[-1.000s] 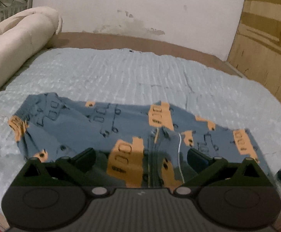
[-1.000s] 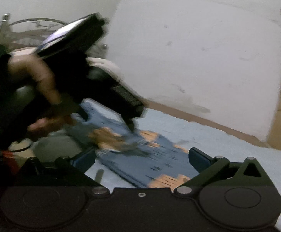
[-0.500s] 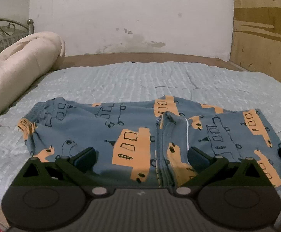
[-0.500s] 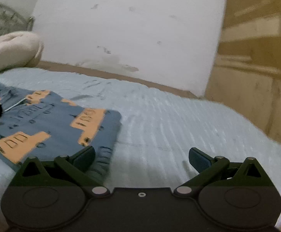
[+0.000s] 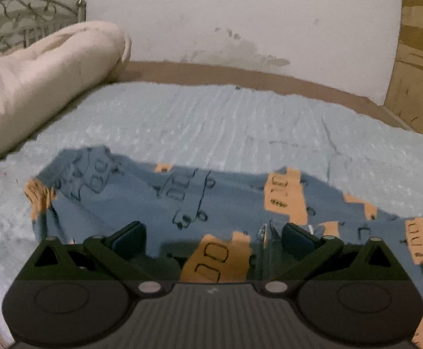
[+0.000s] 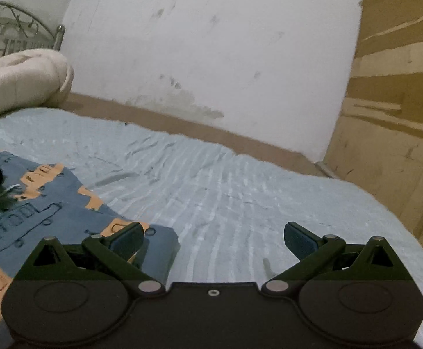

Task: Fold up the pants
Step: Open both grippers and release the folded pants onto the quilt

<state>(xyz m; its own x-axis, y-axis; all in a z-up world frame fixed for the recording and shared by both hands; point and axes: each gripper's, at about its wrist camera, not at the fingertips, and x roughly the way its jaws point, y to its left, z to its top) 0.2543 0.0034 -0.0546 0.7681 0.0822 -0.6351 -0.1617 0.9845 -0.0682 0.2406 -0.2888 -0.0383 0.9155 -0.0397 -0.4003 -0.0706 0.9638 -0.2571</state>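
Your grippers hang over the pants, both with fingers apart.

At 9 o'clock lies the roll; your left gripper sits above the pants on the sheet; your right gripper spans their 3 o'clock edge, holding nothing.

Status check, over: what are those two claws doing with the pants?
Left gripper open, low over pants. Right gripper open at pants' corner, holding nothing. Pants flat on bed. Nothing in the way.

Home bedroom: bed, rolled bedding
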